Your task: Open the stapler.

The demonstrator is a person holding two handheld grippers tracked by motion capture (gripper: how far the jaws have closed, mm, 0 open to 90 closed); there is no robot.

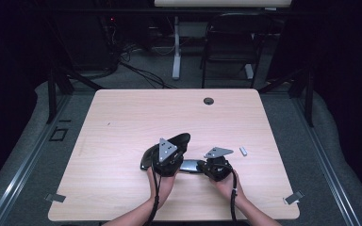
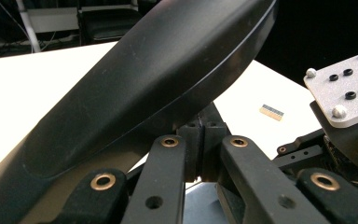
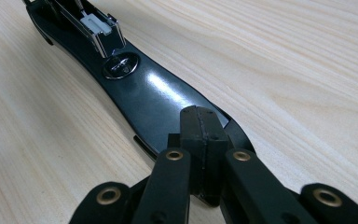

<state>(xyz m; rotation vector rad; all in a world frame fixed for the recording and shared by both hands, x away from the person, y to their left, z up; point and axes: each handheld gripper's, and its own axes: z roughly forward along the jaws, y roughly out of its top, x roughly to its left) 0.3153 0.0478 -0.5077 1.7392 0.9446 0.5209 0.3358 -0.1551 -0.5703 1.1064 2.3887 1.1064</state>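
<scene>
Two sets of fingers are shut on one black stapler [image 1: 169, 155] at lower centre: left gripper [image 2: 200, 140] pinches its raised top arm [image 2: 140, 93], right gripper [image 3: 203, 135] pins its base [image 3: 154, 98] flat on the worktop [image 1: 122, 122]. Smooth plastic may slip, snapping the arm down. One staple strip [image 1: 243, 151] lies at right.

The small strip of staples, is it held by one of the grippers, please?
No, the strip of staples lies alone on the table, apart from both grippers.
</scene>
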